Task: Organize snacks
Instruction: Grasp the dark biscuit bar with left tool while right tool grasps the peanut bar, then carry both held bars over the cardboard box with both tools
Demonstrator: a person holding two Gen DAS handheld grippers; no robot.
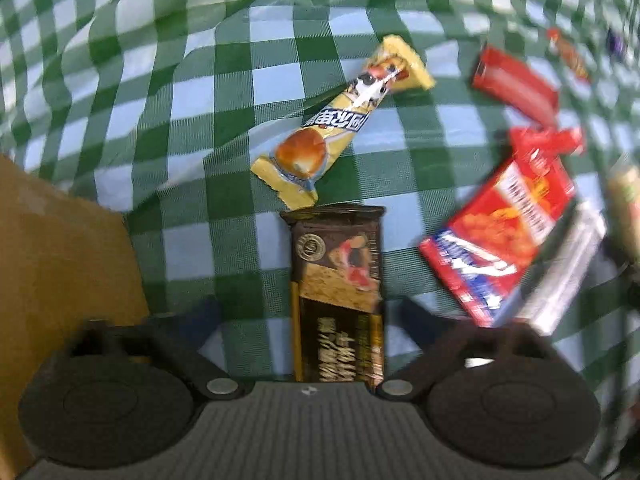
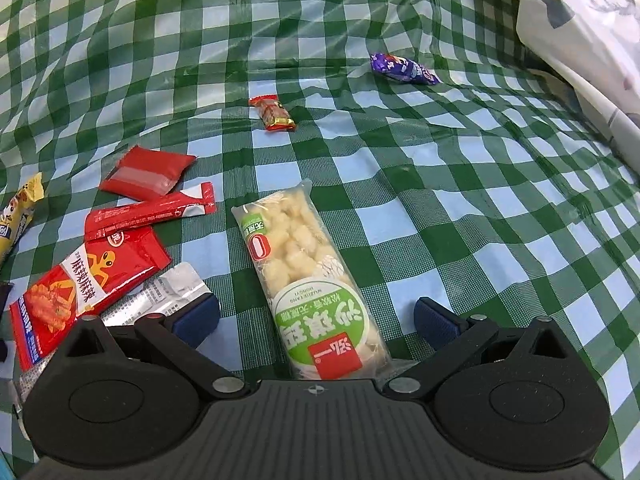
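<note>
While the left view shows a cardboard box (image 1: 60, 248), the right shows a purple candy (image 2: 404, 69).

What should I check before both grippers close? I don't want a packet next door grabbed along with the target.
1. Dark brown snack bar lies centred between the left gripper fingers: ok.
2. Left pads pressing the bar: not ok; gaps show on both sides.
3. Green-and-white puffed snack pack lies between the right gripper fingers: ok.
4. Right jaws wide enough for the pack: ok.
5. Silver-backed packet clear of the right gripper's near finger: not ok; it lies right against that finger.
6. Cardboard box open to receive snacks: cannot tell.
</note>
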